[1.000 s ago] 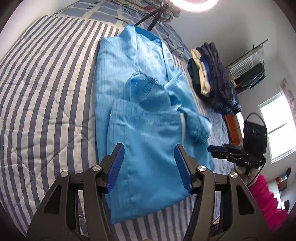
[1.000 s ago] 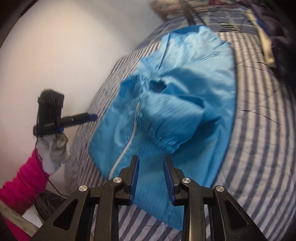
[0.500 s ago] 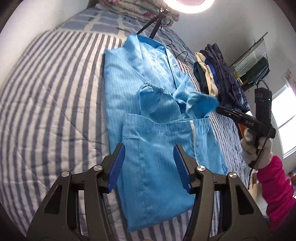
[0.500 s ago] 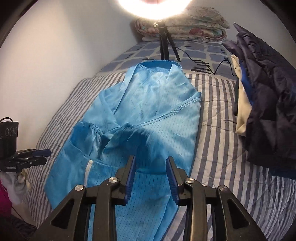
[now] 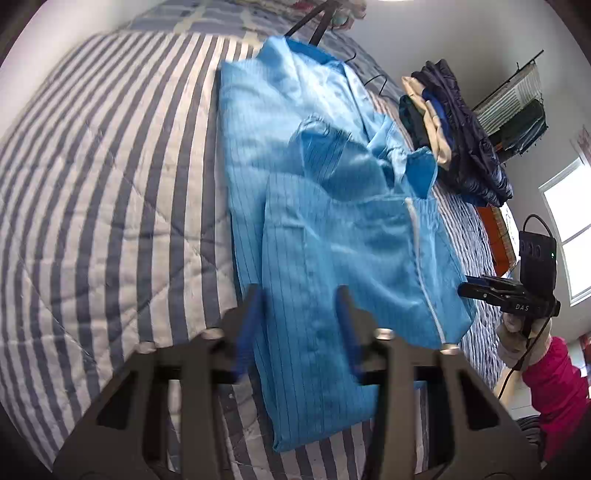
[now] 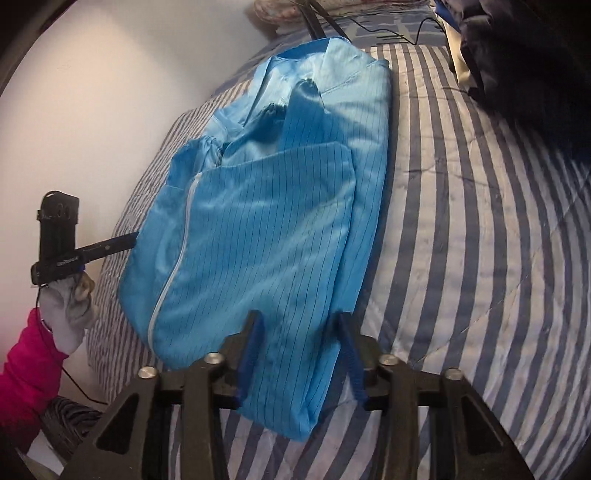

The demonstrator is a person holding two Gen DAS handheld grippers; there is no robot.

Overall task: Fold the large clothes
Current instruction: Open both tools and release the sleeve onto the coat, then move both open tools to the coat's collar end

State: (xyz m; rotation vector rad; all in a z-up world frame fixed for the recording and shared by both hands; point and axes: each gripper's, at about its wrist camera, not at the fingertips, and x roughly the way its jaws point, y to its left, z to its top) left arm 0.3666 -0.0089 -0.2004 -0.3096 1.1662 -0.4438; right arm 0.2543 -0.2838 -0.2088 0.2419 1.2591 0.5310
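Observation:
A large light-blue pinstriped coat (image 5: 332, 229) with a white zipper lies partly folded lengthwise on a blue-and-white striped bed; it also shows in the right wrist view (image 6: 258, 229). My left gripper (image 5: 299, 325) is open and empty, hovering over the coat's lower hem. My right gripper (image 6: 301, 343) is open and empty over the hem's other corner. In the left wrist view the right gripper (image 5: 498, 291) is seen from the side beyond the coat's right edge. In the right wrist view the left gripper (image 6: 88, 253) is at the coat's left edge.
The striped quilt (image 5: 110, 184) covers the bed. A pile of dark and beige clothes (image 5: 454, 136) lies at the far right, also in the right wrist view (image 6: 517, 55). A tripod's legs (image 6: 317, 18) and cables stand near the collar. A white wall (image 6: 92, 92) borders the bed.
The right gripper has opened wider and dropped back toward the hem. Both grippers have shifted toward the coat's lower end. The right sleeve now lies folded over the coat's body.

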